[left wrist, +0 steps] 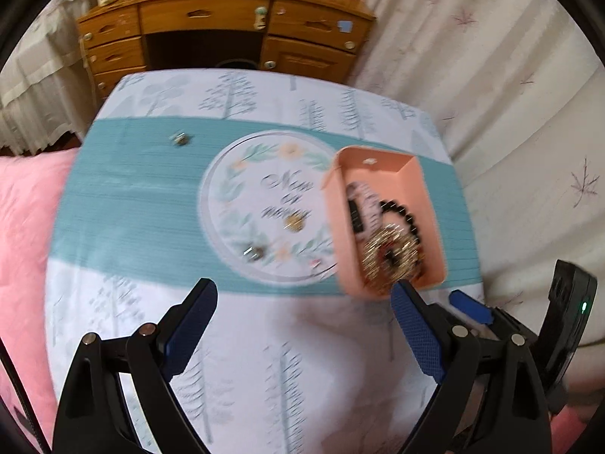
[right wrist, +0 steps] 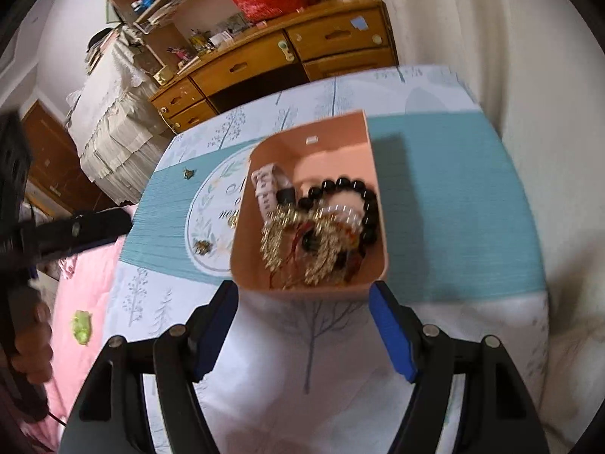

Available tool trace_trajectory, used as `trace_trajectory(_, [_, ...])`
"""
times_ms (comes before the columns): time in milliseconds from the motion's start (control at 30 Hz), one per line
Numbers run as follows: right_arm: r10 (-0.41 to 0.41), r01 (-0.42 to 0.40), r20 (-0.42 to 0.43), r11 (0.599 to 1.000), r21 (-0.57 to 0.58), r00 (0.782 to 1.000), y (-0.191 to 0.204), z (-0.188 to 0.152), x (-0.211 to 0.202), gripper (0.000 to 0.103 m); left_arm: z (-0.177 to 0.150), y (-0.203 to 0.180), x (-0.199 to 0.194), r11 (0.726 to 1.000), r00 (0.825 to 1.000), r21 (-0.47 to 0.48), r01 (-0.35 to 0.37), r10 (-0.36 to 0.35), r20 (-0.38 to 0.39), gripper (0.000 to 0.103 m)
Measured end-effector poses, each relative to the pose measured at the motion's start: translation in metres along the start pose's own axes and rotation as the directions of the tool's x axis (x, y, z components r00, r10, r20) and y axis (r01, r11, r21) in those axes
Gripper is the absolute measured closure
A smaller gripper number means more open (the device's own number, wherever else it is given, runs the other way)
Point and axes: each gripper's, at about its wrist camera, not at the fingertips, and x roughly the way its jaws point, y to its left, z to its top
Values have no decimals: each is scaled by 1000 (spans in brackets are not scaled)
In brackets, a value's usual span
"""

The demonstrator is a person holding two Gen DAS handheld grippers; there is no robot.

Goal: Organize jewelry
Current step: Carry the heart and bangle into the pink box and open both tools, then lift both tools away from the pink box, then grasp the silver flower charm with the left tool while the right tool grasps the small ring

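Three loose pieces: small gold-and-dark trinkets lying on the worktop (left wrist: pixel 124 204), one far left on the teal band (left wrist: pixel 180 139), one gold piece (left wrist: pixel 293 222) inside the round floral print, one nearer (left wrist: pixel 255 252) at the print's near edge; too blurred to name more exactly.
Pink tray (left wrist: pixel 431 204): sitting right of the round print, open side up, likely put there as the collecting spot.
Tray contents: black bead bracelet (right wrist: pixel 355 196), gold tasselled pieces (right wrist: pixel 298 242), a pale strap-like item (right wrist: pixel 266 187), heaped toward the near end, probably dropped in from that side.
Left gripper (left wrist: pixel 302 310): spread wide, holding nothing, hanging above the near worktop, left of the tray's near corner.
Right gripper (right wrist: pixel 304 314): also wide and unloaded, poised just short of the tray's near wall, fingers roughly flanking its width.
Stage, as a judgement: partly done, since three pieces lie outside the tray.
Next, as a judgement: nearest trinket within easy reach of the left gripper; small and flat, so prone to slip.
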Motion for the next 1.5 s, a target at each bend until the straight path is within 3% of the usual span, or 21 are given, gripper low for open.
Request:
trace_trajectory(167, [23, -16, -64, 993, 118, 998, 7, -18, 5, 31, -23, 31, -13, 999, 999, -14, -32, 32, -11, 11])
trace_trajectory(333, [45, -24, -85, 973, 229, 995, 22, -41, 9, 31, -44, 56, -32, 995, 997, 75, -70, 71, -5, 11])
trace_trajectory(567, [1, 21, -65, 942, 336, 998, 55, -67, 13, 31, -58, 75, -52, 972, 998, 225, -71, 69, 13, 11])
trace_trajectory(767, [-36, 39, -13, 923, 384, 999, 83, -79, 15, 31, -63, 86, -62, 927, 999, 373, -52, 43, 33, 11])
trace_trajectory(1033, [-123, 90, 59, 913, 398, 991, 117, -86, 17, 33, -57, 86, -54, 822, 999, 570, 5, -31, 36, 12])
trace_trajectory(1133, [-115, 84, 59, 921, 380, 992, 120, -79, 21, 34, -51, 77, -42, 794, 998, 608, 31, -54, 20, 14])
trace_trajectory(1233, [-131, 102, 62, 935, 340, 989, 118, -69, 31, 36, -41, 66, -19, 772, 998, 635, 33, -60, 22, 26])
trace_trajectory(1267, [-138, 110, 60, 938, 330, 989, 116, -66, 36, 41, -40, 64, -14, 767, 998, 640, 30, -59, 24, 34])
trace_trajectory(1367, [-174, 148, 68, 945, 291, 982, 111, -57, 54, 52, -29, 55, 12, 750, 998, 661, 17, -50, 31, 46])
trace_trajectory(1500, [-264, 248, 107, 958, 144, 959, 115, -46, 78, 65, -14, 48, 43, 739, 994, 669, 80, -105, -3, 63])
